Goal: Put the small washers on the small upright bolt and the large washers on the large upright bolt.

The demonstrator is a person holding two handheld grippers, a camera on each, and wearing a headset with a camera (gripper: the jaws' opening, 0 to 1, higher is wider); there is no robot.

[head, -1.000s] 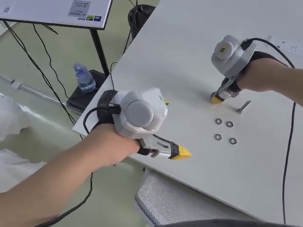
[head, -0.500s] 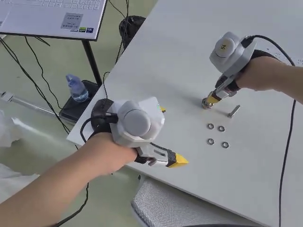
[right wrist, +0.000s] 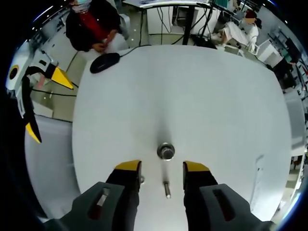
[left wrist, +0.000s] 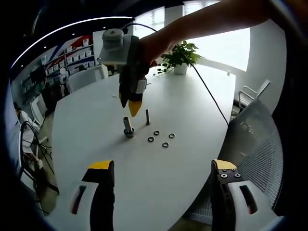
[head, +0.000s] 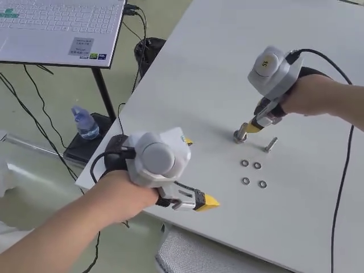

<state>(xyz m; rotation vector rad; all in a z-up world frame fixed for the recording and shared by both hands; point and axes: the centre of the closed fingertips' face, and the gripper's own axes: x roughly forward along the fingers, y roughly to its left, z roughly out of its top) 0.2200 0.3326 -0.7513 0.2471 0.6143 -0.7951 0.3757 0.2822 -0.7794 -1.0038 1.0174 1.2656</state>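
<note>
Washers [left wrist: 165, 144], four in a loose cluster, lie flat on the white table [left wrist: 86, 130] in the left gripper view. They are near the large bolt [left wrist: 128, 128], which stands upright, and the small bolt [left wrist: 147, 116], upright just beside it. The left gripper [left wrist: 162, 166] is held at the near edge of the table, its yellow-tipped jaws spread wide with nothing between them. Farther across, the right gripper [left wrist: 133, 105] hangs tip-down just above the large bolt, clear of it. A mesh chair [left wrist: 255, 139] stands at the table's side and a potted plant [left wrist: 180, 54] at its far end.

Right gripper view, looking down on the table: the jaws stand partly apart and grip nothing. The large bolt [right wrist: 165, 151] shows end-on just beyond the tips, and the small bolt [right wrist: 166, 188] appears in the gap between them, on the surface below. A person in dark clothes [right wrist: 91, 24] is beyond the far edge.

Head view: the right gripper tilts over the large bolt, with the small bolt just beside it. The four washers lie near both, none on either bolt; which are small and which large cannot be told. The left gripper is held at the table's near edge, well apart from them. A laptop [head: 57, 28] sits on a stand and a water bottle [head: 85, 122] below it.
</note>
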